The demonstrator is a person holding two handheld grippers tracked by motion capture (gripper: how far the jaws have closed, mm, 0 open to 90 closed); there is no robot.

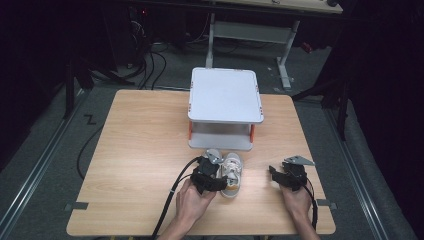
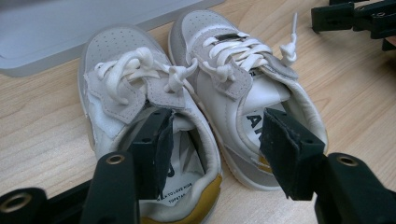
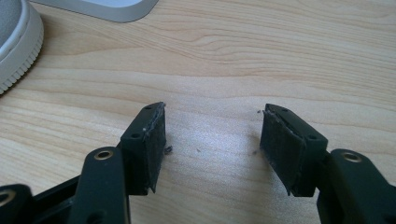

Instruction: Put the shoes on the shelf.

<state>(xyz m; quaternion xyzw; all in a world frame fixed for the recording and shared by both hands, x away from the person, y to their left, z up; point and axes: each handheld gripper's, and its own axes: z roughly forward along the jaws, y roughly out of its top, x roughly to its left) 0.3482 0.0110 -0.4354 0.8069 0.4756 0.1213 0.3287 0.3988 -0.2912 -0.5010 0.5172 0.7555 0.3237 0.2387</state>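
Observation:
A pair of small white-and-grey shoes with white laces and yellow heels stands side by side on the wooden table, toes toward the grey stand. In the left gripper view my left gripper straddles their adjoining sides: one jaw sits inside the left shoe, the other inside the right shoe. The pads stand a little off the shoe walls. A hand holds this left gripper at the shoes' heels. My right gripper hangs open over bare wood, right of the shoes, as the right gripper in the high view.
A grey two-level stand with orange posts sits on the table's far half, just beyond the shoes' toes. Its lower shelf edge lies close to the shoes. A black cable trails from the left gripper toward the front edge.

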